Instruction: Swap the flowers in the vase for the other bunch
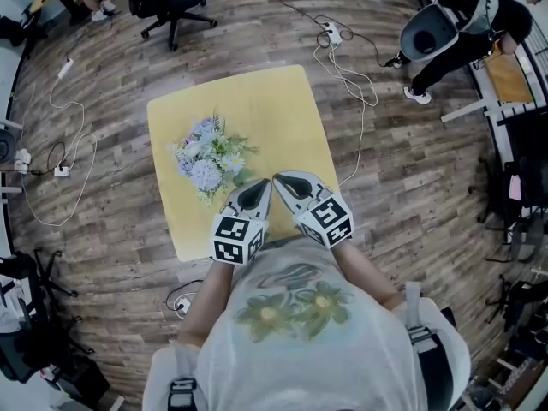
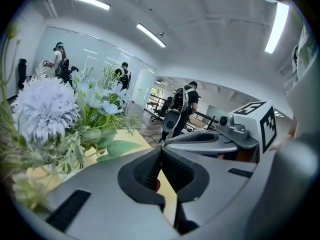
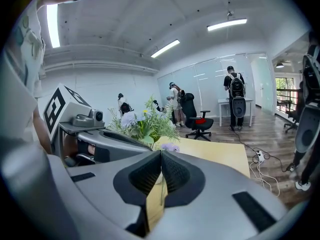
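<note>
A bunch of pale blue, lavender and white flowers (image 1: 208, 157) with green leaves is on the left half of the square yellow table (image 1: 274, 110). The same bunch fills the left of the left gripper view (image 2: 50, 116) and shows upright beyond the left gripper in the right gripper view (image 3: 145, 123). I cannot make out a vase or a second bunch. Both grippers hover side by side over the table's near edge, just right of the flowers. My left gripper (image 1: 260, 184) (image 2: 161, 152) is shut with nothing in it. My right gripper (image 1: 279, 179) (image 3: 161, 154) is shut and empty too.
The table stands on a wooden floor. White cables and a power strip (image 1: 332, 34) lie beyond its far right corner, more cables (image 1: 64, 157) to its left. An office chair (image 1: 171, 2) stands at the back left. People (image 3: 234, 96) stand farther off in the room.
</note>
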### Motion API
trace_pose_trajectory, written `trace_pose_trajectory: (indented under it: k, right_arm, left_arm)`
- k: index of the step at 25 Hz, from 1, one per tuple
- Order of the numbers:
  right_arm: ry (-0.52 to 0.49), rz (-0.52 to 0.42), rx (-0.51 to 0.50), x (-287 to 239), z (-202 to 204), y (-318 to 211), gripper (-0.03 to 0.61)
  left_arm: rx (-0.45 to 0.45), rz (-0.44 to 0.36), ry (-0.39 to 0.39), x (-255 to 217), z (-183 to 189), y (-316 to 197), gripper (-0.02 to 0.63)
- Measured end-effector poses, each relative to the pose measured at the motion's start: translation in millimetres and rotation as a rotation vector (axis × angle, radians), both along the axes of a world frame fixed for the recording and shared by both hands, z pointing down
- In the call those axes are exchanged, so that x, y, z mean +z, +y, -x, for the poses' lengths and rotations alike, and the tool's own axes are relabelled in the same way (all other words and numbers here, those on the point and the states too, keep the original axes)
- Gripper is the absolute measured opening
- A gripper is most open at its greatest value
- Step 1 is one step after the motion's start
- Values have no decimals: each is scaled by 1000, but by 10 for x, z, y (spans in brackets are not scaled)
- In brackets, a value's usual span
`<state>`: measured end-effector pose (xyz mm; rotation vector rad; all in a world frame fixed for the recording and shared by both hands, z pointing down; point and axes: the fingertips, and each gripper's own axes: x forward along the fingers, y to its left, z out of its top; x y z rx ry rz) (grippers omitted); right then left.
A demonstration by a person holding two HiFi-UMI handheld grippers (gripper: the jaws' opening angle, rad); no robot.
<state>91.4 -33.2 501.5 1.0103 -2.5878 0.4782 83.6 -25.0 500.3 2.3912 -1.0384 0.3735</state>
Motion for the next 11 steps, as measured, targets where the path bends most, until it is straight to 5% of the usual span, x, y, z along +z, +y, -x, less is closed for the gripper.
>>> trace_pose_trajectory:
  k: [11]
  right_arm:
    - [-3,6,-9,15,-28,30,40]
  left_arm:
    - [4,3,-2,5,-38,12,18]
